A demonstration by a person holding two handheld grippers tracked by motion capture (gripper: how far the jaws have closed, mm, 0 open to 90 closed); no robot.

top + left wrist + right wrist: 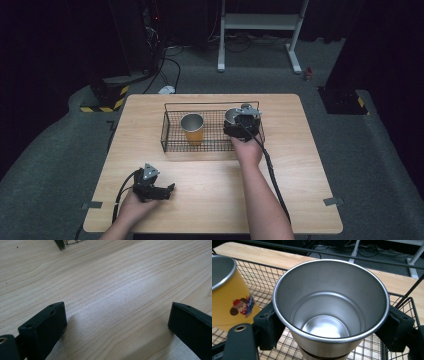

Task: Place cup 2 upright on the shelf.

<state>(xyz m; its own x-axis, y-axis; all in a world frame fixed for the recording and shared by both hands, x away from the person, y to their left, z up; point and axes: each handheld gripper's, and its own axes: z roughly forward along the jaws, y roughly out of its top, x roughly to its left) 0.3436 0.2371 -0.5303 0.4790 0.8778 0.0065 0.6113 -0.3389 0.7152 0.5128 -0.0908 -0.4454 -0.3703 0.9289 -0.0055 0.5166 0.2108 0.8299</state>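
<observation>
A black wire basket stands at the table's far middle. Inside it a yellow cup with a steel rim stands upright at the left. My right gripper is over the basket's right end, shut on a steel cup. In the right gripper view that steel cup sits upright and empty between the two black jaws, just above the basket's mesh, with the yellow cup to its left. My left gripper rests near the table's front left; its jaws stand wide apart over bare wood.
The wooden table has free room in front of the basket and to its right. Cables trail from both grippers toward the front edge. A white frame stand and cables sit on the floor behind the table.
</observation>
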